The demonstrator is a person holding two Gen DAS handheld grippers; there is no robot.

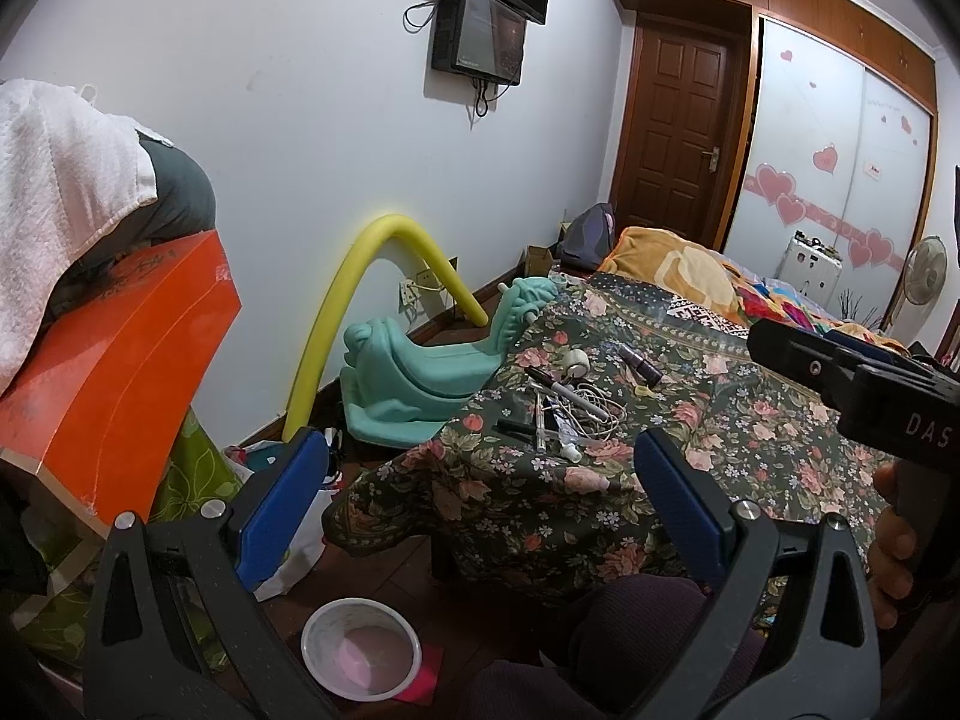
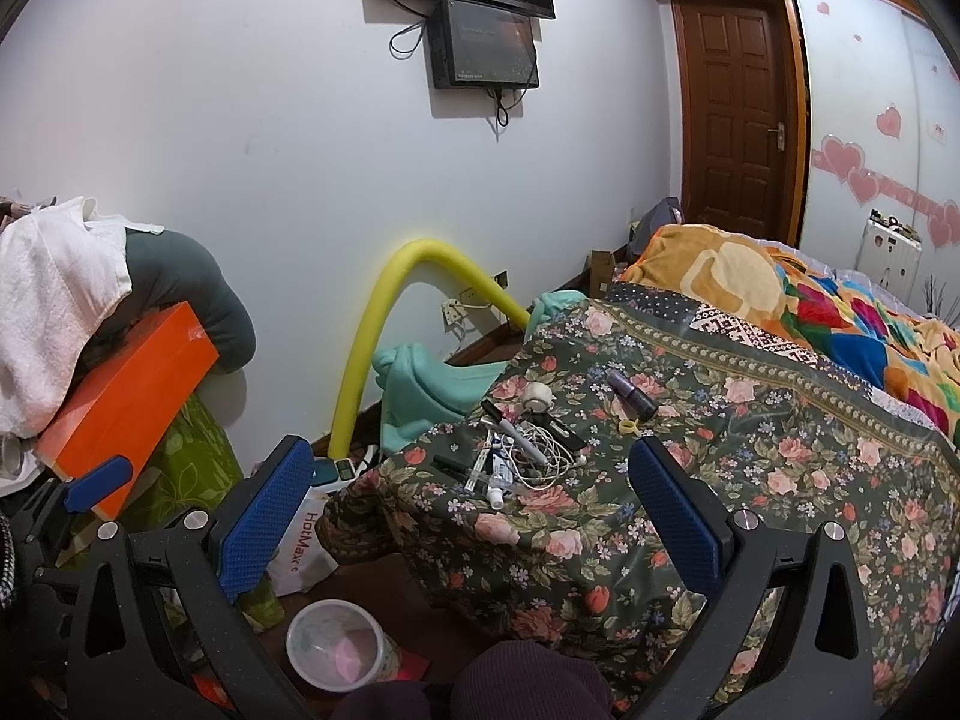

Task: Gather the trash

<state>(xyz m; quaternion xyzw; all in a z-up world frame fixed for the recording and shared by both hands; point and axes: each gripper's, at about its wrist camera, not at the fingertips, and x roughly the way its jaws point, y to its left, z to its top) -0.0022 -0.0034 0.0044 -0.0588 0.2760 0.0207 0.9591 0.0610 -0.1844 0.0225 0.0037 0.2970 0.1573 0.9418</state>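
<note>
A pile of small clutter [image 1: 561, 408] lies on the floral cloth [image 1: 690, 456] over the bed corner: pens, a white cable, small tubes, a tape roll [image 1: 577, 363] and a dark purple bottle [image 1: 641, 364]. The pile also shows in the right wrist view [image 2: 522, 450]. A clear plastic cup [image 1: 361, 650] stands on the floor below; it also shows in the right wrist view [image 2: 335, 645]. My left gripper [image 1: 480, 480] is open and empty, held short of the pile. My right gripper [image 2: 471, 474] is open and empty, also short of the pile.
An orange box [image 1: 120, 372] with towels on top stands at the left. A yellow foam tube [image 1: 360, 312] and a teal plastic seat [image 1: 420, 372] are by the wall. A white bag [image 2: 306, 546] lies on the floor. The right gripper's body [image 1: 870, 384] shows at the right.
</note>
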